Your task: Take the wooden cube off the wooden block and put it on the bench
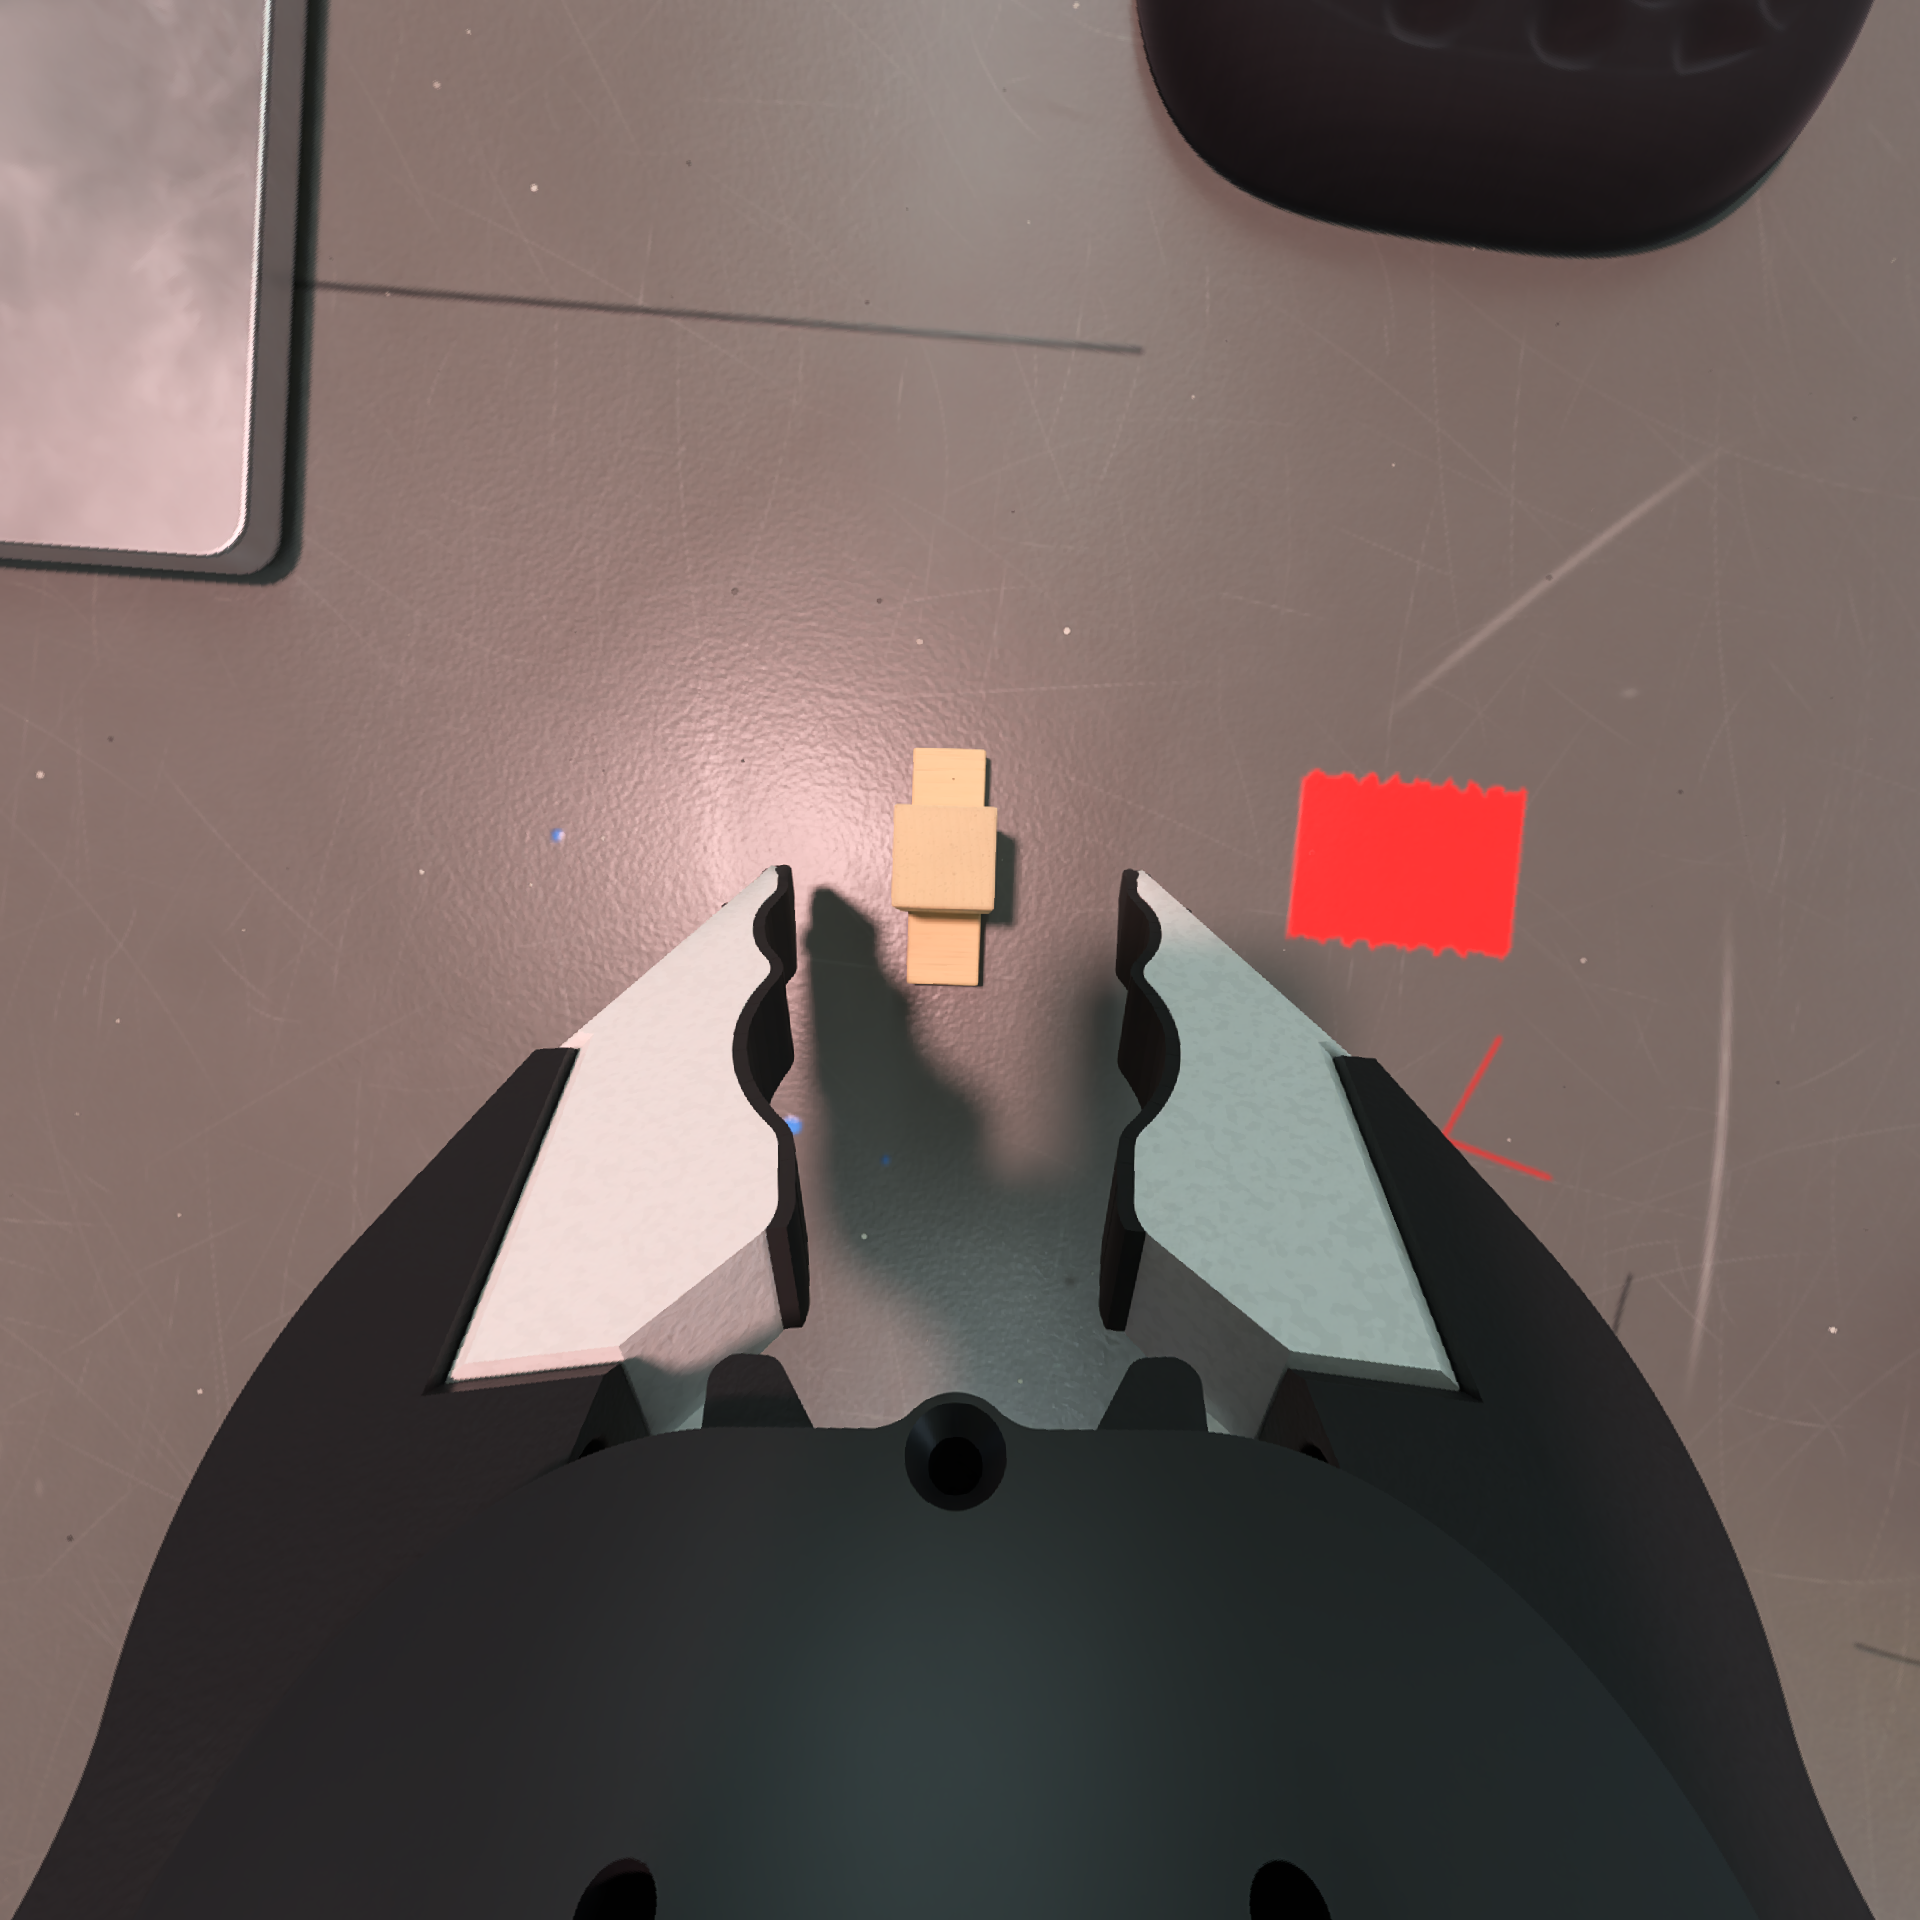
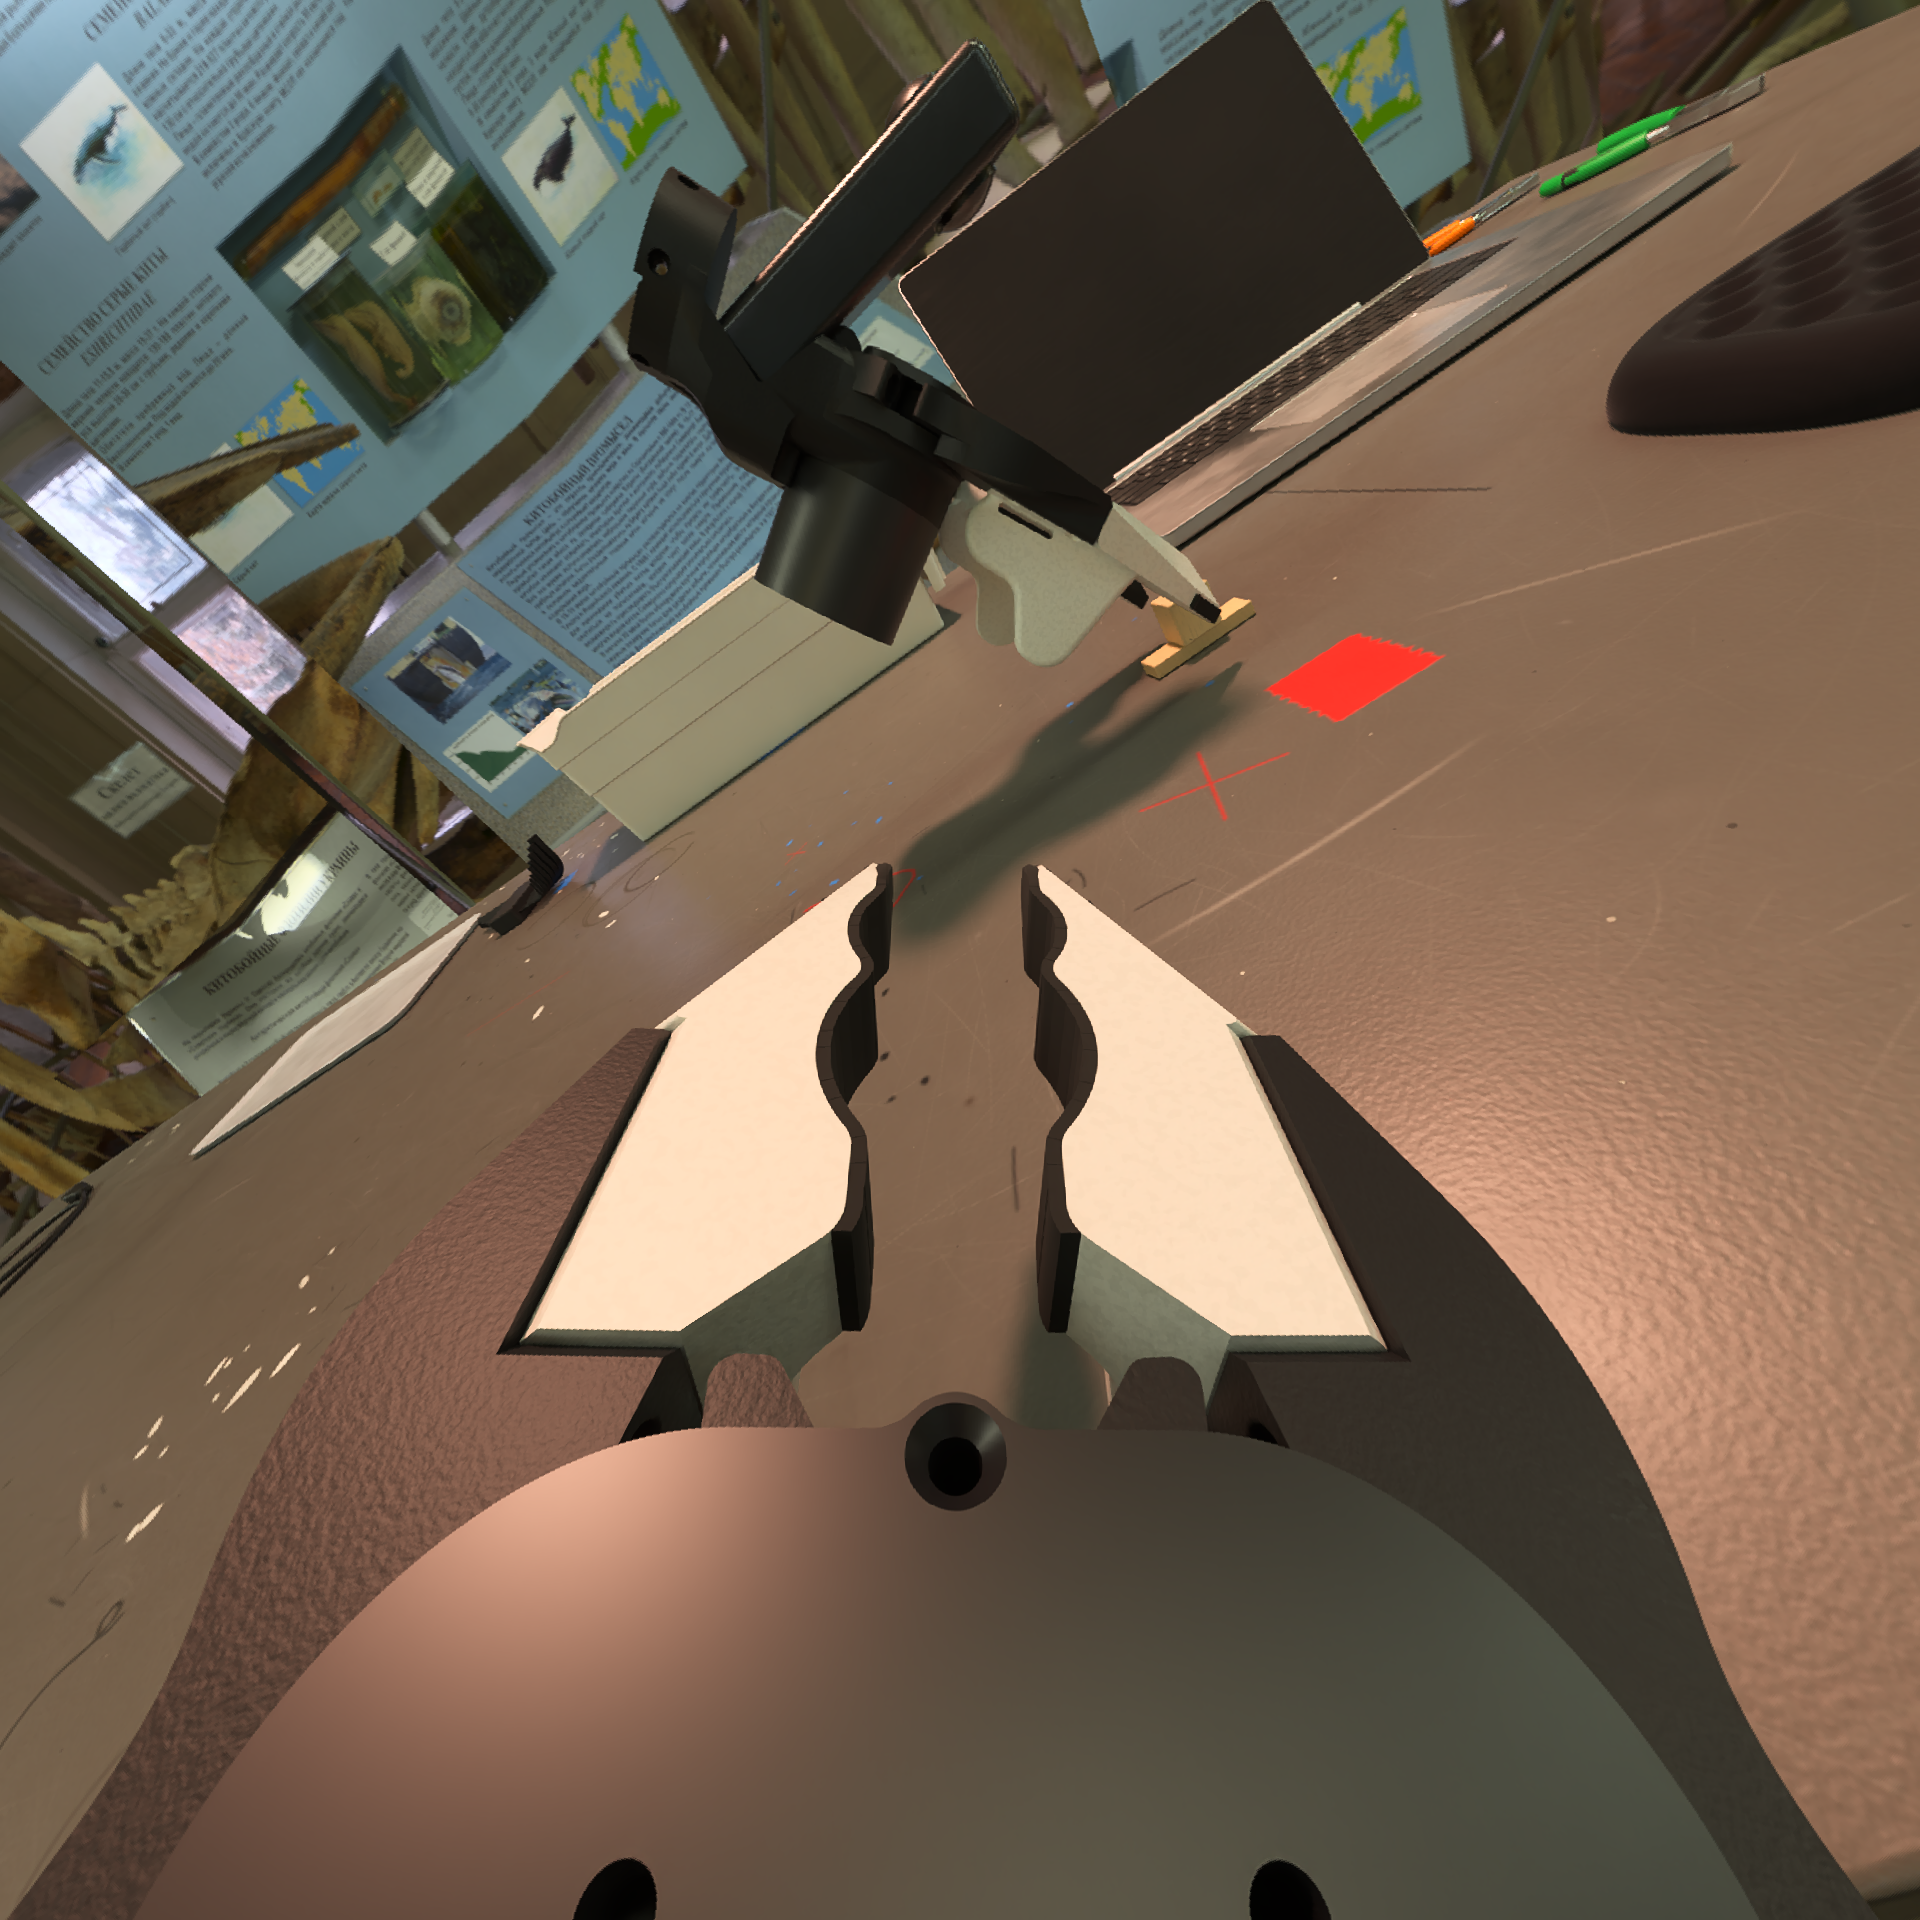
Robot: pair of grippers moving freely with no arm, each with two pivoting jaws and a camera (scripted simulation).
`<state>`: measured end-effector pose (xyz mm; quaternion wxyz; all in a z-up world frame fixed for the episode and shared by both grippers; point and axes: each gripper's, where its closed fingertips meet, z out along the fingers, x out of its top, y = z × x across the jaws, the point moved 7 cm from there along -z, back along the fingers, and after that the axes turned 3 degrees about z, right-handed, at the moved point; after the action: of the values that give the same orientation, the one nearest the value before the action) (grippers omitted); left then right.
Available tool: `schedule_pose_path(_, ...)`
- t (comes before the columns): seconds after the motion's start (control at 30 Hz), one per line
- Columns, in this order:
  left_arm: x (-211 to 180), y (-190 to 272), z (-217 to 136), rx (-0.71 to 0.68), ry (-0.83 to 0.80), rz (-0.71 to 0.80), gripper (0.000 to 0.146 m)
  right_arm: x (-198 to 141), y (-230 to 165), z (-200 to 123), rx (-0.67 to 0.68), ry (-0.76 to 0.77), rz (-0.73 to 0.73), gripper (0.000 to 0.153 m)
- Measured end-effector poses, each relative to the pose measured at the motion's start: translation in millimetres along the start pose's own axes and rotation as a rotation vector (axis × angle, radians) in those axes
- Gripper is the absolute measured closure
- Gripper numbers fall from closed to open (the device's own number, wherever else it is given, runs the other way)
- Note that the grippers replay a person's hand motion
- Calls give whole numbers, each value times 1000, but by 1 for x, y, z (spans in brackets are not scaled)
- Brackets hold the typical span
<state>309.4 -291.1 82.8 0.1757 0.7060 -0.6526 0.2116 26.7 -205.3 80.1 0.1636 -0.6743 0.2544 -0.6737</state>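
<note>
The left claw [image 1: 956,883] pointed almost straight down at the counter [image 1: 623,675], its fingers spread wide with nothing between them. The cube [image 1: 944,858] sat on the block [image 1: 943,940], a narrower strip whose ends stuck out on either side of it, and the pair lay below the claw, between the two fingertips in the left wrist view and slightly nearer the right one (from the right wrist view the tips hung just above the cube [image 2: 1179,623], though whether they touched it I could not tell). A red patch [image 1: 1405,862] lay on the counter near the block, to its right. The right claw [image 2: 956,883] hung low and tilted over the counter, well apart from the block [image 2: 1195,642], its fingers parted and empty, pointing toward the left claw [image 2: 1169,601].
</note>
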Motion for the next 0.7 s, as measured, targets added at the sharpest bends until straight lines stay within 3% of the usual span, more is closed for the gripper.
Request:
schedule_pose_path(0.6,-1,1,13,31,-14,38,105,0,1,0,9,6,8,130)
schedule_pose_path(0.7,-3,0,13,39,-4,51,126,0,1,0,9,6,8,130)
